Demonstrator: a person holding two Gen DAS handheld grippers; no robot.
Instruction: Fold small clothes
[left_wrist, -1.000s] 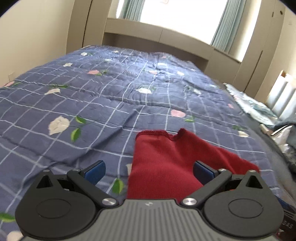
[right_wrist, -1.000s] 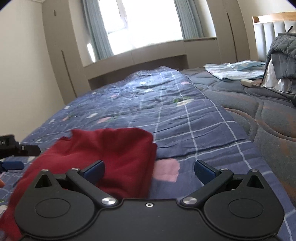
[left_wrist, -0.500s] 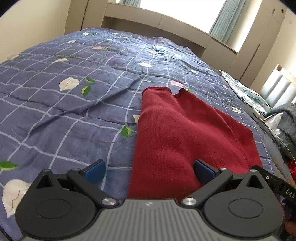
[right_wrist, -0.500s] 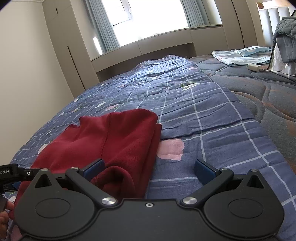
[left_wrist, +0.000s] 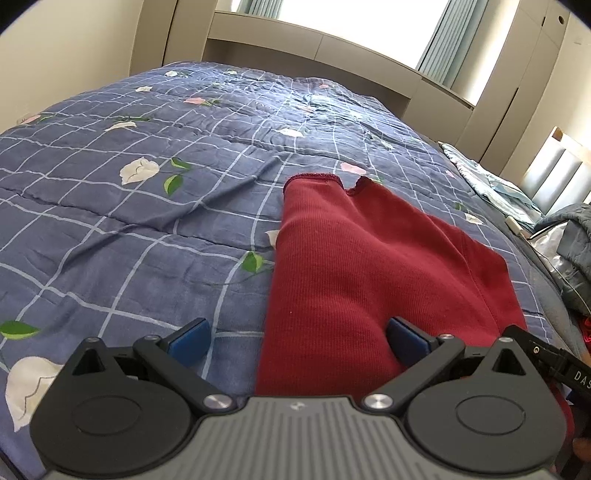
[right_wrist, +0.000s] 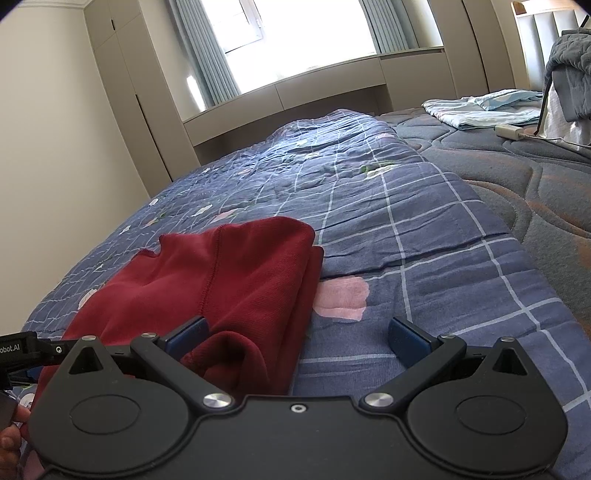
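Fingers of the left gripper stay apart, now lower over the red garment, whose near left edge lies between them on the bed. The right gripper, equally open, has closed in on the garment's right fold: both look poised to pinch.

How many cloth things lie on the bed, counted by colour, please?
Red: 1, the red garment
Blue floral: 1, the quilt
Light blue: 1, the folded cloth
Grey: 1, the blanket piled at the far right
Total: 4
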